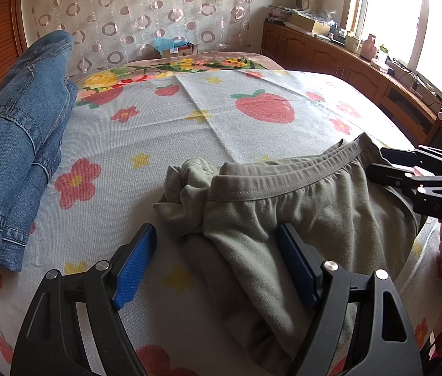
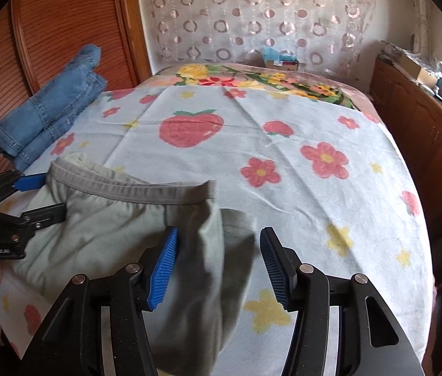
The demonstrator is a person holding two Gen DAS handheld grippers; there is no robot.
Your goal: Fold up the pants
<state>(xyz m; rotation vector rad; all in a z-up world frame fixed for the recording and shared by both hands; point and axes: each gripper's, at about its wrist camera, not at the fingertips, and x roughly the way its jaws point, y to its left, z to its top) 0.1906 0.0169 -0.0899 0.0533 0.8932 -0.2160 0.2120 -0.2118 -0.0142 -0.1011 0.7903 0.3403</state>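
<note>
Right gripper (image 2: 218,269) jaws spread over green pants (image 2: 120,222)

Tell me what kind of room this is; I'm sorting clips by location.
Most likely a home bedroom: the green pants lie on a bed covered by a strawberry-and-flower blanket, folded jeans rest beside them, and wooden cabinets run under a bright window.

Grey-green soft cotton pants (image 2: 120,219): legs cut off at the lower picture edge, right corner motion-blurred. Folded blue denim jeans (image 1: 17,144): left part cut by the frame. Clutter on brown wooden cabinet (image 1: 330,47): too small to identify.
</note>
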